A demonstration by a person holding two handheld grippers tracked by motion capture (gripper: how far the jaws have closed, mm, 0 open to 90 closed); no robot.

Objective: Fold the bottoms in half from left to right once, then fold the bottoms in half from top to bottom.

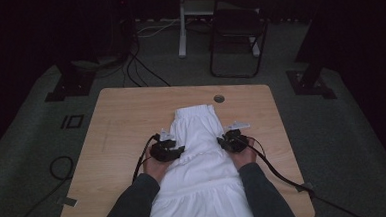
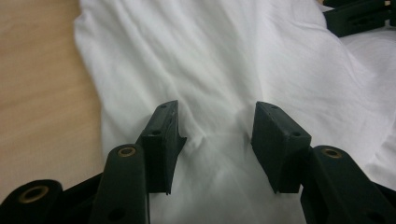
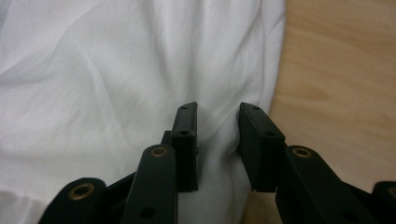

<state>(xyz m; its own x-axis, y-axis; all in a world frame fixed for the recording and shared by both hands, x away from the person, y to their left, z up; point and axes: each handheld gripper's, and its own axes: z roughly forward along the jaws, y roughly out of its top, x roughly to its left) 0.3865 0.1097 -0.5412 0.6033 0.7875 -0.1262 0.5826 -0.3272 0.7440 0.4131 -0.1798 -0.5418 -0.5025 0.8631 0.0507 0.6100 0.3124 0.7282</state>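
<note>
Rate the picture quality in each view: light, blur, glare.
High view: dim, the room behind almost black, the table evenly lit, the white garment brightest with faint folds. Left gripper view: bright and soft, the garment near washed out, the left tool sharp-edged, no glare. Right gripper view: the same soft light, folds readable, the right tool dark against cloth, wood grain slightly blurred.

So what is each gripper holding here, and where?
Right gripper bunches the white garment's side edge; left gripper straddles a fold, firm hold unclear.
</note>
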